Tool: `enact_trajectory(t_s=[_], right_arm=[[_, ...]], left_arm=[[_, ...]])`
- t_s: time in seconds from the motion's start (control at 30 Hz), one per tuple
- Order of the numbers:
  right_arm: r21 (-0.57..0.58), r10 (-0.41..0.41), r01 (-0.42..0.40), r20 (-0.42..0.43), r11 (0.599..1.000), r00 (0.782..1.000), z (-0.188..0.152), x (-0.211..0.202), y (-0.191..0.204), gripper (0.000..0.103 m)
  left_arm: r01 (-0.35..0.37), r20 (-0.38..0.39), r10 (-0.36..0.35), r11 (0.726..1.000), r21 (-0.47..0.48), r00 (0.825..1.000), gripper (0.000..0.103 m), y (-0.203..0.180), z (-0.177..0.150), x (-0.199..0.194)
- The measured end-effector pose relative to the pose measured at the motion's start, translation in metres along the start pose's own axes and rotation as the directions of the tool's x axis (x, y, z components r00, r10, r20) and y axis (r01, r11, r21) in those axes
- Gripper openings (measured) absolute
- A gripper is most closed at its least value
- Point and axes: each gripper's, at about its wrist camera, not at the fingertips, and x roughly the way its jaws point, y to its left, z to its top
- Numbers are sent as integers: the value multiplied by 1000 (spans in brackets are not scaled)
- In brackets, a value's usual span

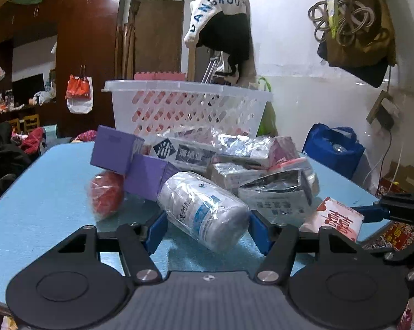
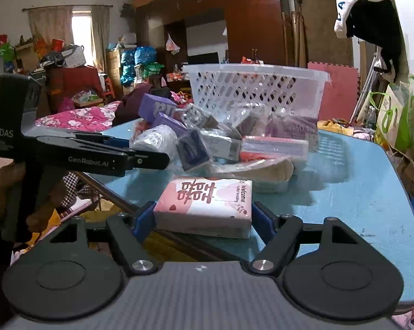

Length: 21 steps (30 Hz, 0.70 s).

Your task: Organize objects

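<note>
A pile of wrapped boxes (image 1: 242, 165) lies on the blue table (image 1: 42, 198) in front of a white lattice basket (image 1: 190, 104). My left gripper (image 1: 207, 227) has its blue pads on both sides of a white plastic-wrapped bottle (image 1: 204, 209) lying at the pile's near edge. My right gripper (image 2: 202, 217) is shut on a pink and white tissue pack (image 2: 207, 206) at the table's near corner. That pack also shows in the left wrist view (image 1: 336, 217), with the right gripper's fingers (image 1: 377, 209) beside it. The left gripper shows in the right wrist view (image 2: 116, 143) at the pile's left side.
Purple boxes (image 1: 124, 159) and a red wrapped item (image 1: 108, 195) lie at the pile's left. A blue bag (image 1: 333, 151) stands beyond the table's right edge. Clothes hang on a stand (image 1: 223, 24) behind the basket. The basket also shows in the right wrist view (image 2: 256, 90).
</note>
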Motion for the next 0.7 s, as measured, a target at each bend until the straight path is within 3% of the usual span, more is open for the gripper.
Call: enact_trajectory(t_s=[0.17,0.7], right_arm=[[-4,-12,12,22,1000,1000,4,-5,0,76],[20,24,-25,19,999,1000,5,9,1,76]], left_arm=[[12,46,-12,1000,11,999,68,-2,6,-13],[16,61,-14,1000,-19,998,68,10,10,-14]])
